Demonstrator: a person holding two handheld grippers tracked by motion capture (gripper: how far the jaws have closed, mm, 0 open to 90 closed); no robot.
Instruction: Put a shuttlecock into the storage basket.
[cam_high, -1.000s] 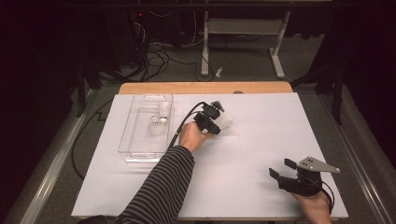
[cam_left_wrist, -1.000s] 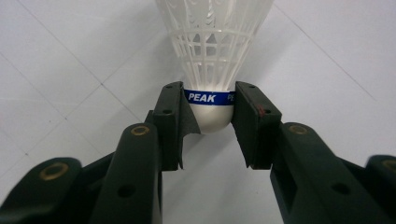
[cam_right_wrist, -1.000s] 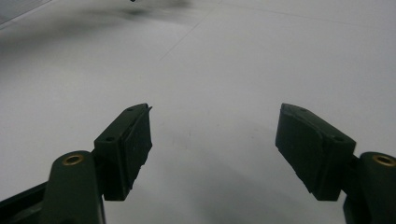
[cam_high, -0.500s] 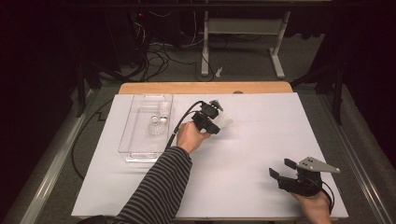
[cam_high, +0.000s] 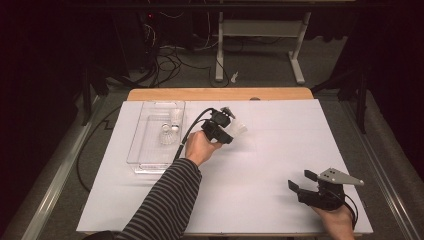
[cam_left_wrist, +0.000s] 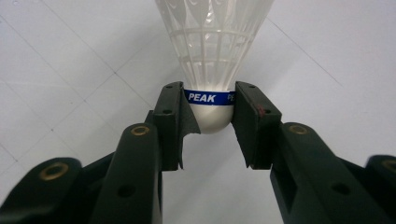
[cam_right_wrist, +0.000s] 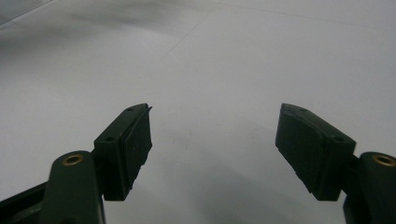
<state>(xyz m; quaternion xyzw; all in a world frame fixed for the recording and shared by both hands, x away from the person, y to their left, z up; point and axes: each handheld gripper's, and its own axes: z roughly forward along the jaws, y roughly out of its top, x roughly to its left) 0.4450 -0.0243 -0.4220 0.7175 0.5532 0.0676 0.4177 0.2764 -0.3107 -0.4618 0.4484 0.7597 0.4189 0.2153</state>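
A white shuttlecock (cam_left_wrist: 212, 42) with a blue band marked PEAK sits between the jaws of my left gripper (cam_left_wrist: 209, 100), whose pads press on both sides of its cork base. In the high view, the left gripper (cam_high: 226, 131) is held just above the white table, right of the tray, with the shuttlecock's skirt (cam_high: 238, 130) pointing right. My right gripper (cam_high: 303, 181) rests near the table's front right corner. Its jaws (cam_right_wrist: 215, 121) stand wide apart with nothing between them.
A clear plastic tray (cam_high: 145, 159) lies at the left of the white table sheet (cam_high: 280, 135), with two more shuttlecocks (cam_high: 168, 135) in its far half. A black cable runs from the left gripper along the tray's right side. A wooden edge borders the table's back.
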